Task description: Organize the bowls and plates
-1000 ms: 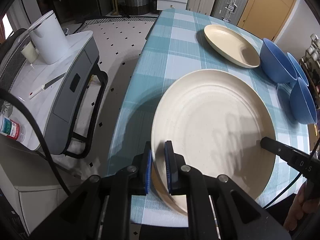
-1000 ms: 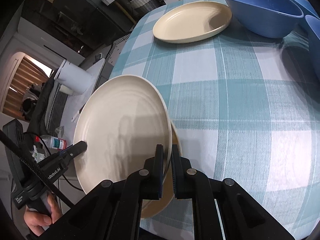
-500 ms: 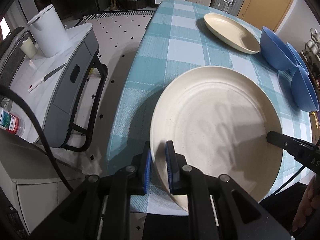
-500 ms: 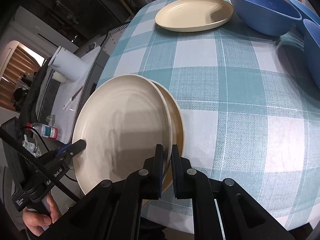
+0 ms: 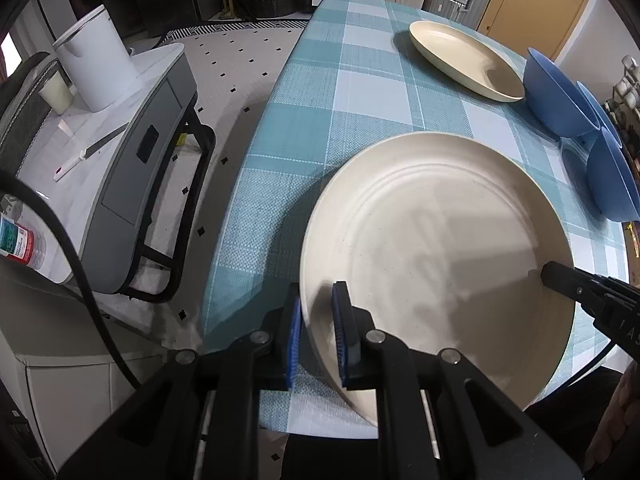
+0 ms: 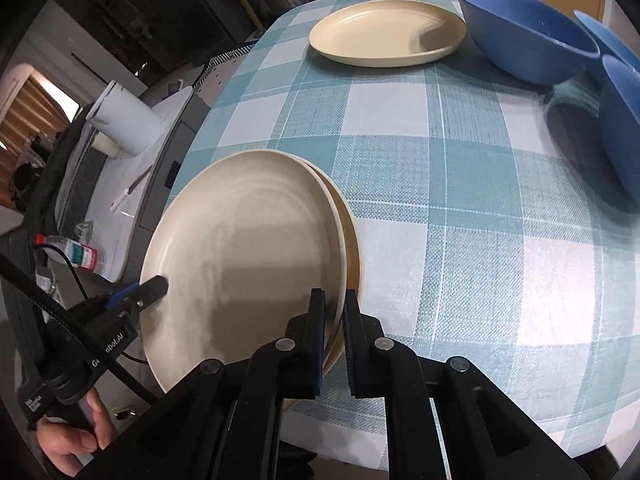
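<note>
Cream plates number three: top plate (image 6: 240, 256) pinched at opposite rims by nearly closed left gripper (image 5: 316, 336) and right gripper (image 6: 331, 340), over second plate (image 6: 352, 240); third plate (image 6: 388, 34) lies far ahead. Three blue bowls (image 6: 528, 36) sit far right.

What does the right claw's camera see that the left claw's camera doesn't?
Only the right wrist view shows a second cream plate peeking out under the held plate, and the hand carrying the left claw.

Only the left wrist view shows the black-dotted floor.

Both show the held plate with a claw pinching each side, the right claw included, the far plate, blue bowls, checked tablecloth and white jug.
</note>
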### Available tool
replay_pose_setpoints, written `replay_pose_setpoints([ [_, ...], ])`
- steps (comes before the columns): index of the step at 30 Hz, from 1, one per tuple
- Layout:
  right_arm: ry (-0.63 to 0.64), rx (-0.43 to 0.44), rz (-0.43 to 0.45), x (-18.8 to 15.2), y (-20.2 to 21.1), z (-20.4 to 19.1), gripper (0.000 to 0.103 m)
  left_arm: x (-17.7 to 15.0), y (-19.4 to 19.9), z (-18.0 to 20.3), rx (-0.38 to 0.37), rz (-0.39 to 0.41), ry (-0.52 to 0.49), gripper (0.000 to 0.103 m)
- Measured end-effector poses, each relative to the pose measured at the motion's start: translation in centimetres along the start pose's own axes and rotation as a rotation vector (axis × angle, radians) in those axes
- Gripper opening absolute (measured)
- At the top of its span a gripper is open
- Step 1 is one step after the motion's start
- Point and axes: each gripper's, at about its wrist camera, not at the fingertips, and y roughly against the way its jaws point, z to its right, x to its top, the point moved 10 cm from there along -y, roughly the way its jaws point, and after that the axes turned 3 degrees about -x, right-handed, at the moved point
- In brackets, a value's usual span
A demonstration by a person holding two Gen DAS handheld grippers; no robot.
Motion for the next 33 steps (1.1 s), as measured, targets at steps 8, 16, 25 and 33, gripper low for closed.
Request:
replay_pose_setpoints([
  [8, 0.141, -0.125, 0.032, -0.2, 0.0, -0.7, 0.012, 0.0, -0.2, 0.1, 0.031, 0.002, -0.019, 0.013],
  [16, 0.258, -0.217, 0.056, -0.6, -0.8, -0.8, 0.016, 0.1, -0.3, -0.1, 0.026, -0.003, -0.001, 0.013],
  [25, 0.283, -0.153, 0.029, -1.3, -1.7, -1.3, 0.040, 0.1, -0.4, -0.1, 0.021, -0.007, 0.009, 0.013],
  [33, 0.174, -0.088, 0.016, -1.1, -1.7, 0.0, 0.047, 0.0, -0.3, -0.7, -0.004, -0.020, 0.060, 0.030],
])
